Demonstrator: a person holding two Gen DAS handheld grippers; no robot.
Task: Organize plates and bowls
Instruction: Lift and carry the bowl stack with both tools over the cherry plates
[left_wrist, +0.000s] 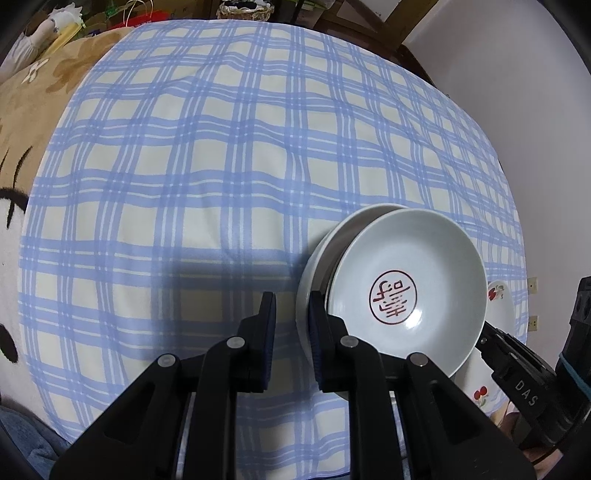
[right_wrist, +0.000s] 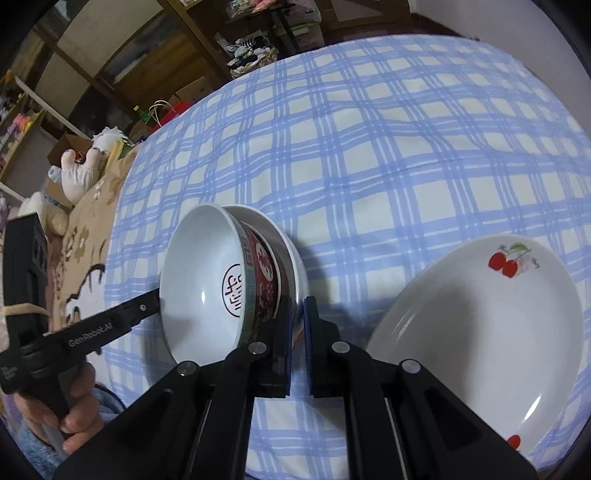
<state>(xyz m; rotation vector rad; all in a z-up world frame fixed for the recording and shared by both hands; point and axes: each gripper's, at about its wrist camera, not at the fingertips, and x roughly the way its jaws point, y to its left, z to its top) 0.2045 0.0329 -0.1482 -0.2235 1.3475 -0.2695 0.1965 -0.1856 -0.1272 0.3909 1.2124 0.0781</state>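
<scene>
A bowl (left_wrist: 410, 288) with a red round seal mark inside and a red patterned outside (right_wrist: 258, 280) sits nested in a plain white bowl (left_wrist: 314, 266) on the blue checked cloth. My left gripper (left_wrist: 291, 314) is shut on the rim of the white bowl (right_wrist: 295, 266). My right gripper (right_wrist: 297, 317) is shut on the rim at the other side of the stack. A large white plate with cherries (right_wrist: 480, 332) lies to the right, and its edge shows in the left wrist view (left_wrist: 498, 306).
The blue checked cloth (left_wrist: 221, 166) covers a wide flat surface. A tan patterned blanket (left_wrist: 29, 110) lies at the left. Stuffed toys (right_wrist: 81, 166), shelves and clutter stand beyond the far edge. A white wall (left_wrist: 517, 74) is at the right.
</scene>
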